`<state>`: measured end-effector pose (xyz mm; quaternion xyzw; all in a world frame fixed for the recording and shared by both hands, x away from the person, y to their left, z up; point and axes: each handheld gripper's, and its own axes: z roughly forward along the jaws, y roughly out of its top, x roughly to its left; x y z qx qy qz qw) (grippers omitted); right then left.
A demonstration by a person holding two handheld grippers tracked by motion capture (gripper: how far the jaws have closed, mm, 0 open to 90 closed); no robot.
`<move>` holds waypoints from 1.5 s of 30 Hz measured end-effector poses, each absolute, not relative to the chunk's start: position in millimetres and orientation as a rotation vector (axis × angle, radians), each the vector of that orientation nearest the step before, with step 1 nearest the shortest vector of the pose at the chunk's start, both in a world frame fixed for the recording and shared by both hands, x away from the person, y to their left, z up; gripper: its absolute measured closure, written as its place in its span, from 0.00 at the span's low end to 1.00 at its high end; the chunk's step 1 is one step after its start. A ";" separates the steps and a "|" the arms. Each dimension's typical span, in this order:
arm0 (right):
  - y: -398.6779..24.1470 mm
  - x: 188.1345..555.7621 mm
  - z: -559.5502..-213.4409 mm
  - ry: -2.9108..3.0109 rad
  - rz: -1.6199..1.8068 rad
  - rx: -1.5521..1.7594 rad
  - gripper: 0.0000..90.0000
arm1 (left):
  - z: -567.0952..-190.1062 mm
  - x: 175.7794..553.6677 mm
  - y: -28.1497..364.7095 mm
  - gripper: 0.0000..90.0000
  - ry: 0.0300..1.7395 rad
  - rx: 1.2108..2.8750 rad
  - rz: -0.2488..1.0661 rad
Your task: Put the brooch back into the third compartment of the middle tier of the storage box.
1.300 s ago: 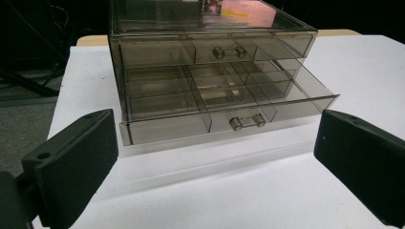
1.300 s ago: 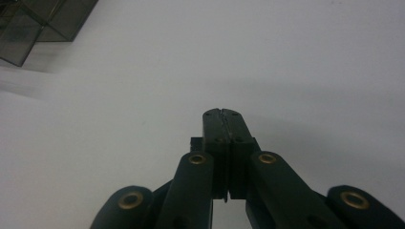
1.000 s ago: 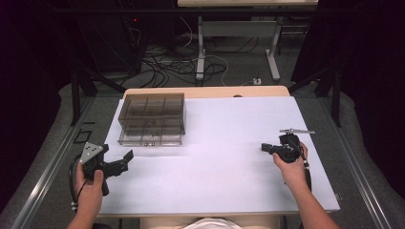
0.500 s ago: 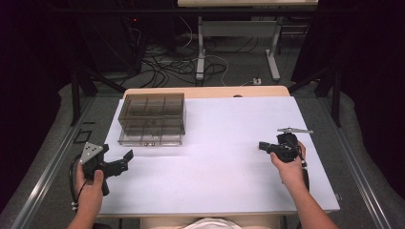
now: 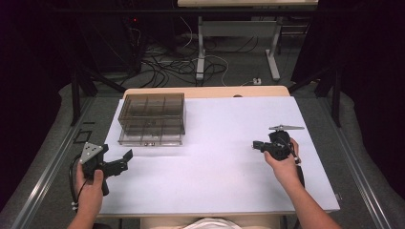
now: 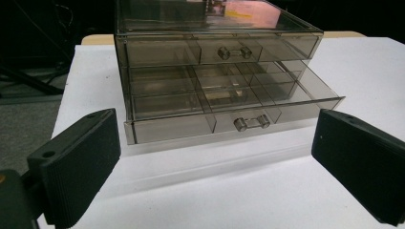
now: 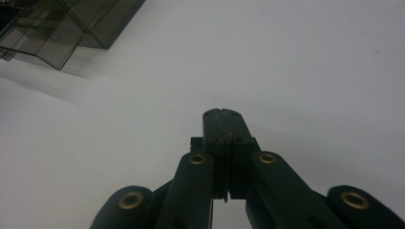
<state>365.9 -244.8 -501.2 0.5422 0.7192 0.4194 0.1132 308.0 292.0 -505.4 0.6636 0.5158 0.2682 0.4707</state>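
A smoky clear plastic drawer box (image 5: 152, 118) stands at the table's far left; in the left gripper view the box (image 6: 215, 71) has its bottom drawer (image 6: 229, 114) pulled partly out and its compartments look empty. My left gripper (image 5: 125, 161) is open near the front left edge, pointing toward the box, and its jaws stand wide apart with nothing between them (image 6: 215, 162). My right gripper (image 5: 256, 144) hovers over the right side of the white table, pointing left. Its jaws are pressed together with nothing in them (image 7: 223, 114).
The white table top (image 5: 215, 162) is bare between the two grippers. A corner of the drawer box (image 7: 62, 28) shows at the upper left of the right gripper view. Beyond the table lie cables and desk legs (image 5: 200, 52) on a dark floor.
The right gripper has drifted a little to the left over the table. The left gripper and the drawer box have not moved.
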 end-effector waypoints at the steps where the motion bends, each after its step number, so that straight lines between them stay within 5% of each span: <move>1: -244.8 365.9 -501.2 2.110 1.230 1.591 1.00 | -505.4 308.0 292.2 0.03 1.262 1.627 0.659; 45: -175.9 395.0 -471.1 2.260 1.258 1.472 1.00 | -505.3 308.1 293.0 0.03 1.256 1.626 0.657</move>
